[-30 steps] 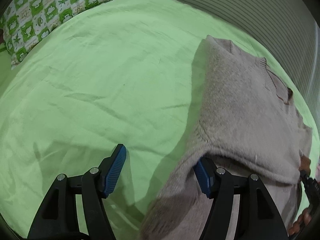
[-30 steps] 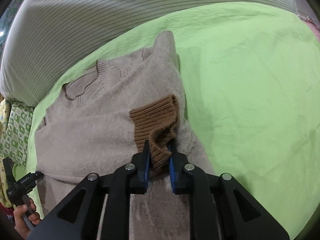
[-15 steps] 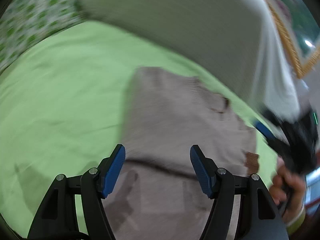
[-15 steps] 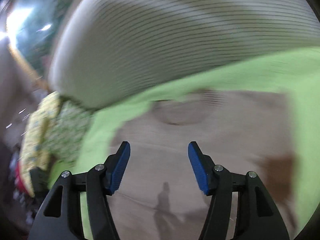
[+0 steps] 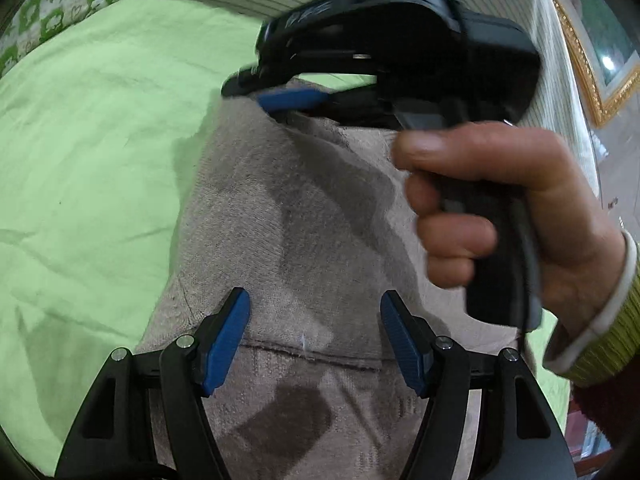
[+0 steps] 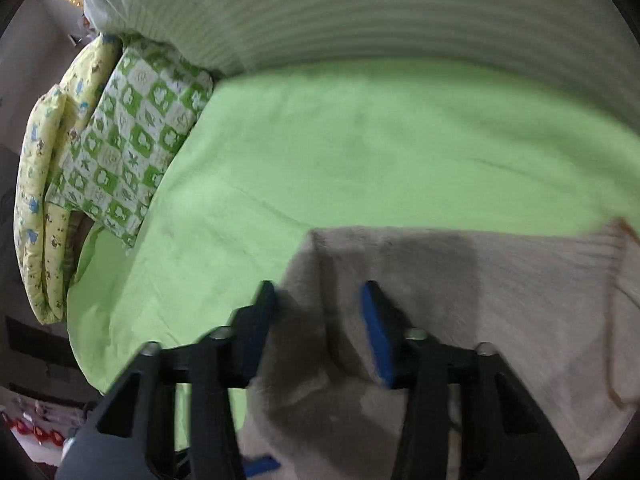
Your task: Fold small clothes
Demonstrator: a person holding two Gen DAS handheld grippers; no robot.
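A beige knit sweater (image 5: 280,220) lies partly folded on the green bed sheet (image 5: 88,152). My left gripper (image 5: 314,336) hovers open over its near part, just above a fold edge, with nothing pinched. My right gripper (image 5: 280,96), held in a person's hand (image 5: 500,208), reaches across to the sweater's far corner. In the right wrist view, the right gripper (image 6: 316,312) straddles that corner of the sweater (image 6: 480,300). Its jaws are closing with the cloth's edge between them, and a gap still shows. That view is blurred.
A striped grey cushion (image 6: 360,12) runs along the back of the bed. A green-and-white checked pillow (image 6: 132,140) and yellow patterned pillows (image 6: 40,168) lie at the left end. A gold picture frame (image 5: 592,76) is at the right. Green sheet (image 6: 360,140) spreads beyond the sweater.
The right gripper let go of the brown cuff, opened, and swept left across the sweater to its far corner. The left gripper shifted right, over the sweater.
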